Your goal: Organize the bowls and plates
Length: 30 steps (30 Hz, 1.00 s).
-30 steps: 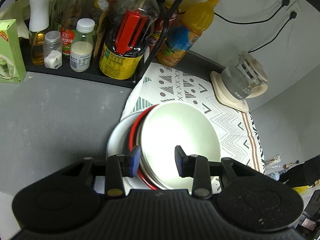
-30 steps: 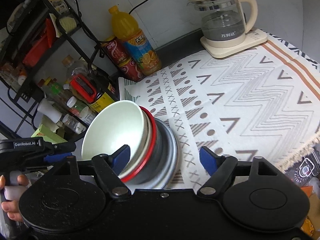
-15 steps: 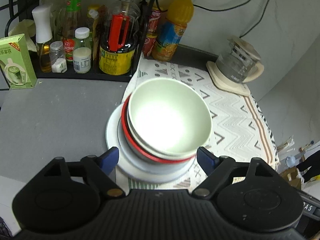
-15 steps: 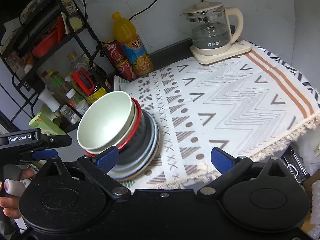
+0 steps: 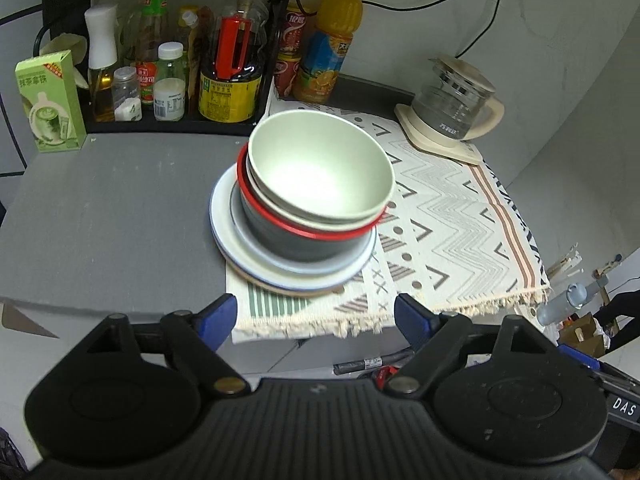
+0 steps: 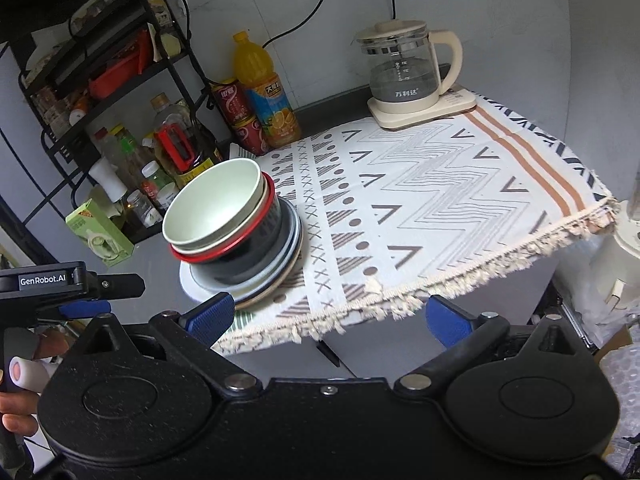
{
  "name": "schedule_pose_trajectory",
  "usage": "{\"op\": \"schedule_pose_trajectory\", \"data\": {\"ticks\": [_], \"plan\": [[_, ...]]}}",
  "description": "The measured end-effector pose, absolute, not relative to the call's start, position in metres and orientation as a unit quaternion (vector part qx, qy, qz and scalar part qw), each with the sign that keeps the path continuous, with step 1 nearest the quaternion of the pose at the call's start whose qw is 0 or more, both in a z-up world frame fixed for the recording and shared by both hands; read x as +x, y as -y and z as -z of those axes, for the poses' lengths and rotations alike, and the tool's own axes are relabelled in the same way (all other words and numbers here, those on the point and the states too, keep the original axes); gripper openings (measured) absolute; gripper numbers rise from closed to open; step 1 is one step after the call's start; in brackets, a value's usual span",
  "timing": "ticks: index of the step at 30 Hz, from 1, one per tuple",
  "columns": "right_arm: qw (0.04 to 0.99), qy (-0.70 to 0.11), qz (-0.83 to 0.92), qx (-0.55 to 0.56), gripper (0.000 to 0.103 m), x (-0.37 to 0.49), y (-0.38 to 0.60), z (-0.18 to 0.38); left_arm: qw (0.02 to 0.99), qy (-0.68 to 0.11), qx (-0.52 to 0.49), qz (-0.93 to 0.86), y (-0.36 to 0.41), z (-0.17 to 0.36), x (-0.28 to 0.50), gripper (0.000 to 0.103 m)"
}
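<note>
Both hand-held grippers had drawn back from the stack, leaving the pale green bowl (image 5: pixel 320 168) nested atop the red-rimmed bowl (image 5: pixel 288 226) and plates (image 5: pixel 256 258) at the cloth's edge on the table (image 5: pixel 104 216), suggesting the stacking was finished. The left hand-held gripper (image 5: pixel 315 318) and right hand-held gripper (image 6: pixel 330 316) hung wide open, empty.

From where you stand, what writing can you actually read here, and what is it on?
"GenRobot.AI": on the left gripper.
"万利达": on the glass kettle.
"DAS": on a dark object at the left view's right edge; it may be cut off.
Labels on the orange juice bottle, red cans, green carton and sauce bottles: too blurred.
</note>
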State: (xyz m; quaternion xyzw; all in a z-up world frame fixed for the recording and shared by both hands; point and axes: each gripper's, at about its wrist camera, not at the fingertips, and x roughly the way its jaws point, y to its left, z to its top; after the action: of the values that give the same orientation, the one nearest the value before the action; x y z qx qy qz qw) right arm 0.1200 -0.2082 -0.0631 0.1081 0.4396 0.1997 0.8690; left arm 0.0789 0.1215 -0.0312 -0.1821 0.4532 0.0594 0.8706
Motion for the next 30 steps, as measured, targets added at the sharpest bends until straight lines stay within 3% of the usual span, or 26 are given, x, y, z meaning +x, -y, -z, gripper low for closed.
{"op": "schedule_pose_trajectory", "data": {"ticks": [30], "plan": [[0.882, -0.415, -0.200, 0.104, 0.103, 0.071, 0.228, 0.046, 0.894, -0.426, -0.125, -0.053, -0.104, 0.013, 0.014, 0.084]]}}
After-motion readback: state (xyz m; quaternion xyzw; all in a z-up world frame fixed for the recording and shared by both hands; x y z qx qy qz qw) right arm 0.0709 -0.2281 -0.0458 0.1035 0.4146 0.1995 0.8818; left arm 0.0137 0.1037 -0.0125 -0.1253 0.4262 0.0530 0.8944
